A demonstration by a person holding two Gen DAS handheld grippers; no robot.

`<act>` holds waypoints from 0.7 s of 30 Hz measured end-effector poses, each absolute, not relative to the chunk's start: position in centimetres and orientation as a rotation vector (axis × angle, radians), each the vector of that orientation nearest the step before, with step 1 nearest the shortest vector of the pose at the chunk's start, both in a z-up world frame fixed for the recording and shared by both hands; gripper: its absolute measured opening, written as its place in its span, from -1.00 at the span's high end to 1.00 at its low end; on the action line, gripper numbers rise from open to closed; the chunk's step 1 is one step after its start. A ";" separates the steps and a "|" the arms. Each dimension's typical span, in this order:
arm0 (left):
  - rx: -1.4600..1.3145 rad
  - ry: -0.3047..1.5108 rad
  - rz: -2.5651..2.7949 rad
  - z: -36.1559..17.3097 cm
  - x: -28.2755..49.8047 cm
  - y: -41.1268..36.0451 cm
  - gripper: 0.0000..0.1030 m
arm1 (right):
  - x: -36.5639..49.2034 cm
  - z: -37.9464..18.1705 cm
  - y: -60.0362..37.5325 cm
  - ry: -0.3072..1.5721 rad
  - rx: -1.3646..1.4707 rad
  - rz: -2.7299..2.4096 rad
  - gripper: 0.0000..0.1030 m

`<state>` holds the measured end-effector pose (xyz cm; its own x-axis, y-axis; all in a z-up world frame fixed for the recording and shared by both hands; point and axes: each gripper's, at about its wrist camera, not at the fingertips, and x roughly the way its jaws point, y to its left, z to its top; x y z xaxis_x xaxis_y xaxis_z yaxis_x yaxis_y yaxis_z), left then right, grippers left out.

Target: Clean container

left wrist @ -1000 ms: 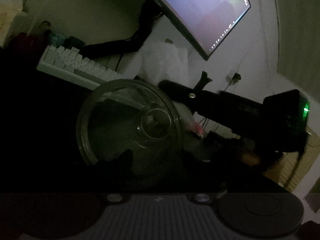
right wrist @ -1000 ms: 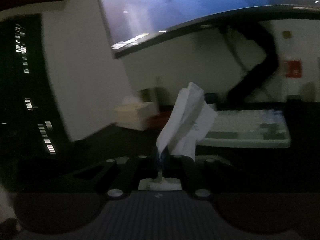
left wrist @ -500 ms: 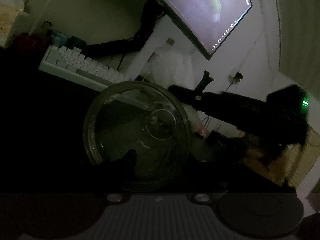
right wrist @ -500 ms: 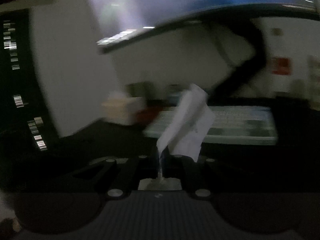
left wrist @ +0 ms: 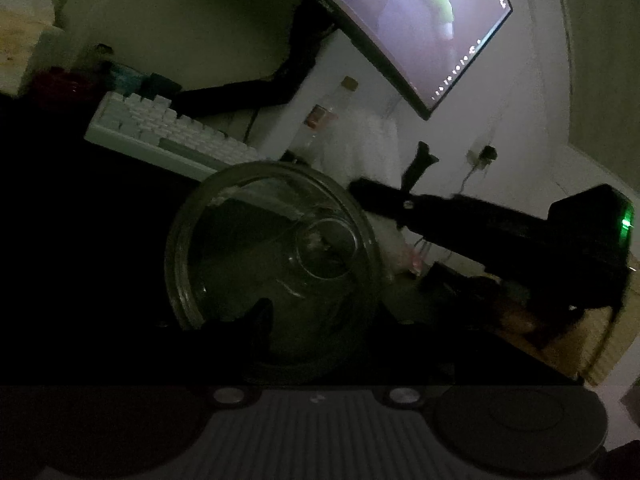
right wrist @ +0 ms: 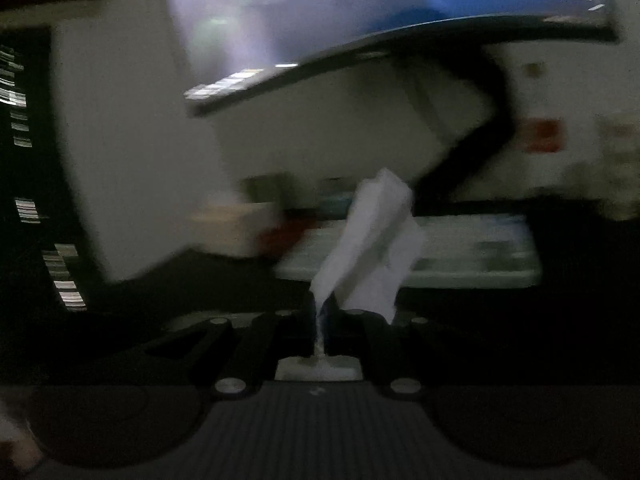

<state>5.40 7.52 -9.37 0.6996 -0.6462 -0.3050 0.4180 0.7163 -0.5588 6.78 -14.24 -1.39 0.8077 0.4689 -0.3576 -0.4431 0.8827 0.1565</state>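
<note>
The left gripper (left wrist: 316, 320) grasps a clear glass container (left wrist: 272, 264), its mouth turned toward the camera; one dark finger (left wrist: 256, 316) crosses the lower rim, the other is lost in shadow. The container is held above the dark surface (left wrist: 80, 240), in front of a white keyboard (left wrist: 168, 136) that lies toward the surface's far edge, below a lit monitor (left wrist: 420, 20). The right gripper (right wrist: 320, 320) is clenched on a crumpled white tissue (right wrist: 372, 244), which stands up from between its closed fingers. In the left view that gripper's dark body (left wrist: 480, 232) reaches in from the right, and its white tissue appears to sit just beside the container's right rim, though the dimness hides any contact.
</note>
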 end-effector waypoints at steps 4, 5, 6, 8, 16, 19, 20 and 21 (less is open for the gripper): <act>-0.476 0.514 -0.554 -8.8 5.0 7.0 0.08 | 6.2 -1.6 -15.2 0.406 0.073 0.414 0.88; -0.468 0.509 -0.539 -8.6 4.8 6.8 0.21 | 5.7 -1.6 -15.3 0.407 0.070 0.409 0.88; -0.462 0.503 -0.532 -8.4 4.7 6.6 0.31 | 5.3 -1.7 -15.4 0.410 0.063 0.403 0.88; -0.451 0.490 -0.523 -8.0 4.4 6.2 0.49 | 4.6 -1.9 -15.6 0.417 0.045 0.385 0.88; -0.374 0.435 -0.351 -6.3 3.2 3.5 0.52 | 2.4 -2.4 -18.9 0.432 0.003 0.284 0.88; -0.302 0.408 -0.241 -5.5 2.6 1.0 0.52 | 2.2 -3.1 -19.8 0.451 0.016 0.288 0.88; -0.280 0.405 -0.210 -5.4 2.5 0.1 0.53 | 2.2 -3.3 -19.9 0.454 0.016 0.284 0.88; -0.259 0.416 -0.189 -5.5 2.6 -0.9 0.52 | 2.2 -3.5 -19.9 0.457 0.013 0.282 0.88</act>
